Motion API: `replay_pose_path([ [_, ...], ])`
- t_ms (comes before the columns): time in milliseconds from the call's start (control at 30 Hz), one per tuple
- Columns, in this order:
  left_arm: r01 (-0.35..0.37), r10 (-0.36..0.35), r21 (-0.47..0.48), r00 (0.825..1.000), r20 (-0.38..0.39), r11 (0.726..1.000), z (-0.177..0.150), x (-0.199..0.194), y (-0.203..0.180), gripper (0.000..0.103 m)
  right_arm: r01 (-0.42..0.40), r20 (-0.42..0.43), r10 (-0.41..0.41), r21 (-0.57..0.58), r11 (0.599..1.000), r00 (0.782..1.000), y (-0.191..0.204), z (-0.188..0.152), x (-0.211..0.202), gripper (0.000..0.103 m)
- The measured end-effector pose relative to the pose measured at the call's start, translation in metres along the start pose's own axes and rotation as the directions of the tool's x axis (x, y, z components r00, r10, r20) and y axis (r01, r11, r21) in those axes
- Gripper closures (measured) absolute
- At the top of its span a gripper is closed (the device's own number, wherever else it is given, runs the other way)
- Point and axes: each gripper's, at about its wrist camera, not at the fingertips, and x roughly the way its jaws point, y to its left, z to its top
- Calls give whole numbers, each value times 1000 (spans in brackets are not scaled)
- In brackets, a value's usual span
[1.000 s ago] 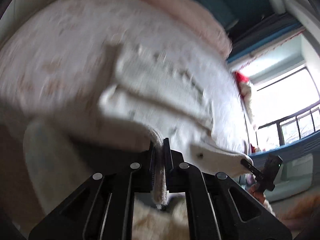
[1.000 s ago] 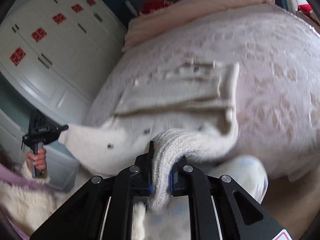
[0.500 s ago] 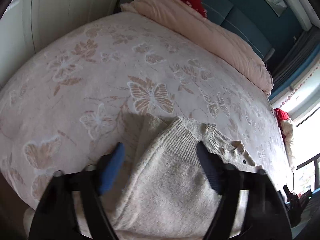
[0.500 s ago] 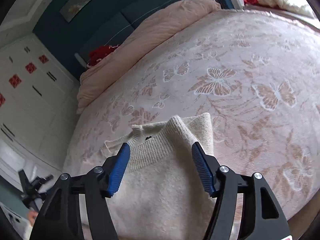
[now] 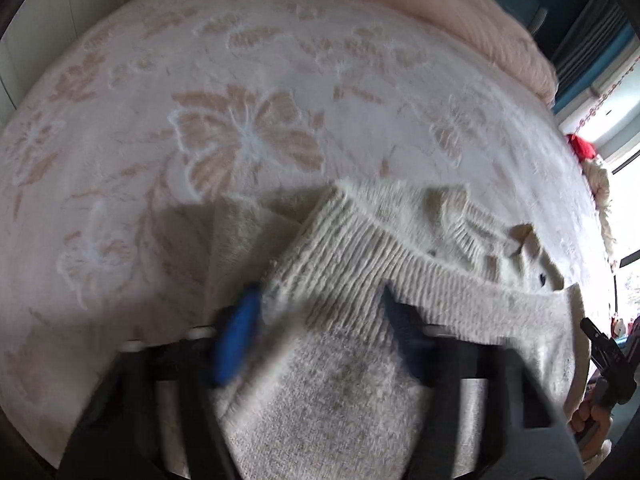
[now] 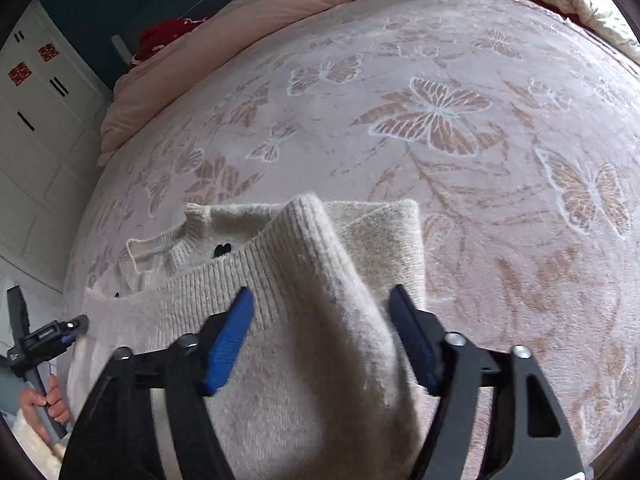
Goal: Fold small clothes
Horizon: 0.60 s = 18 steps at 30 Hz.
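fuzzy cream knit sweater [image 6: 320, 360] showing a ribbed hem, lying soft on a plush, kinda velvety bedspread [image 6: 460, 160] with raised butterfly patterning, matt black plastic right gripper [image 6: 320, 340] wearing ridged blue pads [image 6: 230, 340], quilted pink cloth duvet [image 6: 280, 12] looking smooth

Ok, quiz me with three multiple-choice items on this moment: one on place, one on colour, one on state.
1. Where does the sweater lie?
A. on the bed cover
B. on the floor
C. on a chair

2. What colour are the pads of the right gripper?
A. red
B. blue
C. green

3. How is the sweater's ribbed hem?
A. hanging off the bed
B. rolled into a ball
C. folded up over the body, by the collar

Answers:
1 A: the butterfly bed cover surrounds it.
2 B: both pads show blue.
3 C: the hem lies just below the collar.
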Motion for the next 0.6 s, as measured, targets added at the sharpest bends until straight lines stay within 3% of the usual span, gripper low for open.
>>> replay_pose_path([
  [33, 1, -1, -8, 1000, -18, 1000, -1, 3, 1, 85, -4, -21, 4, -7, 1000, 1000, 3, -2, 2, 94],
  [67, 26, -26, -24, 1000, -9, 999, -1, -1, 4, 91, 6, -25, -7, -16, 1000, 1000, 7, -5, 1, 94],
  [133, 61, -60, -43, 998, 27, 997, 0, -21, 7, 93, -59, 48, 61, -28, 998, 997, 16, -4, -24, 95],
  [233, 122, -118, -21, 985, 122, 992, 13, -69, 0, 94, -133, 202, 140, -48, 990, 969, 31, 17, -79, 95],
  [333, 102, -98, -9, 971, 218, 995, 40, -99, -10, 94, -136, 285, 145, -53, 989, 947, 33, 46, -100, 95],
  [433, 54, -47, -27, 976, 212, 998, 63, -80, -9, 93, -52, 222, 54, -11, 999, 974, 14, 62, -55, 95],
  [500, -2, 11, -70, 991, 130, 998, 70, -34, 1, 93, 13, 104, -16, 30, 999, 994, -5, 60, -3, 95],
  [567, -73, 81, -103, 994, 69, 992, 64, 11, 12, 93, 79, -19, -79, 26, 997, 997, -17, 49, 44, 95],
  [600, -92, 98, -111, 994, 46, 990, 60, 26, 16, 93, 79, -19, -78, 26, 997, 997, -18, 46, 48, 94],
])
